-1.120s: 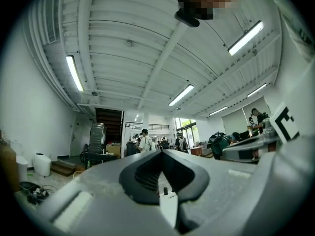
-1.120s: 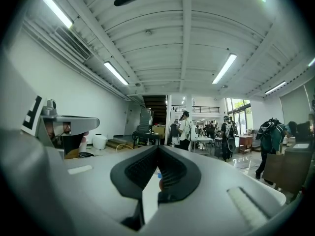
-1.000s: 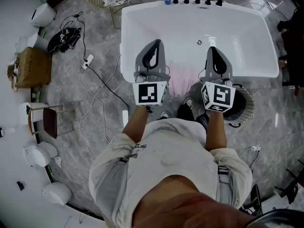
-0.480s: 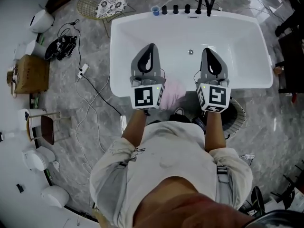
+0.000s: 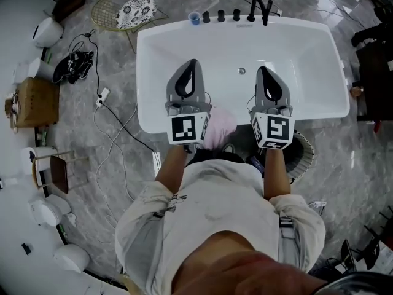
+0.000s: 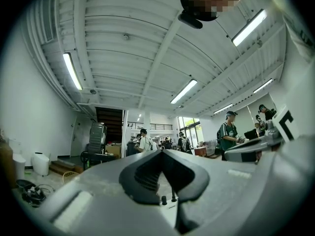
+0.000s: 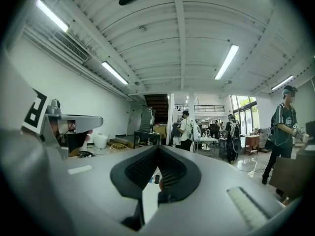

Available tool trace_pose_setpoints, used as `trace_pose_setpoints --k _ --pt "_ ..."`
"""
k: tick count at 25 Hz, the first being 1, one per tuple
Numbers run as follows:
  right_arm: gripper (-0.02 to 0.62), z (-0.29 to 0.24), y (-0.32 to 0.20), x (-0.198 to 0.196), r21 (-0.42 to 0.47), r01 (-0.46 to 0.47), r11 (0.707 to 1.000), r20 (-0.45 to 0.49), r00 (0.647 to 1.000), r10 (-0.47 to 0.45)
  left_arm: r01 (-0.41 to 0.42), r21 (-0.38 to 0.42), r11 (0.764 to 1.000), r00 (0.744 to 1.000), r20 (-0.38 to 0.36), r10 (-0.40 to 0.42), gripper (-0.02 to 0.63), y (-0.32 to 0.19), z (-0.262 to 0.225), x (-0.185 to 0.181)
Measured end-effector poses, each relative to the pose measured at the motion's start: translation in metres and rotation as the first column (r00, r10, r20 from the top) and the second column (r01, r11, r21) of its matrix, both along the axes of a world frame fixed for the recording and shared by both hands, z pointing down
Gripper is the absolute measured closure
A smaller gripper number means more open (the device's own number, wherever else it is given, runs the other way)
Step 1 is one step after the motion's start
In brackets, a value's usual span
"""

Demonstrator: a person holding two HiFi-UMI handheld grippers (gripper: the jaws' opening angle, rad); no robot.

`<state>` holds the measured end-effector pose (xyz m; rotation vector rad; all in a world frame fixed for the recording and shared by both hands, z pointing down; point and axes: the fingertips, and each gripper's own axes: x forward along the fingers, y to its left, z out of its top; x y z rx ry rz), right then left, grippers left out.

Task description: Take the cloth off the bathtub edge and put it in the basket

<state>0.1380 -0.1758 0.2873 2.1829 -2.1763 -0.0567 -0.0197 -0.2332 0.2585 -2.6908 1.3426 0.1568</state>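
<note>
A pink cloth lies draped over the near edge of the white bathtub, between the two marker cubes. My left gripper is held over the tub basin just left of the cloth, jaws shut and empty. My right gripper is level with it to the right of the cloth, also shut with nothing in it. A dark round basket stands on the floor by the tub's near right side, partly hidden by my right arm. Both gripper views look across the room, with shut tips.
Black taps and a blue cup sit on the tub's far rim. A wire chair with a patterned cushion stands at the far left. Cables trail over the marble floor, beside a wooden box. Several people stand in the room.
Both grippers have reached farther out over the tub basin, staying shut. The cloth now lies back by the marker cubes, more covered by the left one.
</note>
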Motion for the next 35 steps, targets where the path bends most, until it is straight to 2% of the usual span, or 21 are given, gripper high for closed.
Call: trace_pose_setpoints --k 10,17,21,26,30,35 --pt "0.592 0.009 -0.026 -0.043 -0.042 0.043 0.998 -0.025 0.999 -0.044 0.03 -0.022 0.999 1.0 -0.002 -0.031 0.604 -0.022 0.01 -0.041" --pt "0.592 0.041 -0.038 -0.076 -0.118 0.081 0.99 -0.029 0.996 -0.085 0.062 -0.076 0.995 0.998 0.001 -0.062 0.604 -0.03 0.038 -0.069" --pt "0.592 0.047 -0.039 -0.092 -0.167 0.111 0.98 -0.023 0.993 -0.117 0.085 -0.124 0.989 0.996 0.004 -0.085 0.604 -0.028 0.037 -0.084" --pt "0.592 0.077 -0.059 -0.106 -0.185 0.137 0.973 -0.005 0.99 -0.141 0.067 -0.082 0.994 0.997 -0.025 -0.069 0.604 -0.04 0.052 -0.091" --pt "0.592 0.125 -0.06 -0.127 -0.267 0.167 0.949 0.032 0.986 -0.164 0.072 -0.072 0.995 0.997 0.012 -0.071 0.604 -0.038 0.08 -0.108" --pt "0.592 0.2 -0.057 -0.161 -0.377 0.239 0.895 0.05 0.97 -0.238 0.089 -0.114 0.989 0.996 0.013 -0.088 0.604 -0.04 0.128 -0.13"
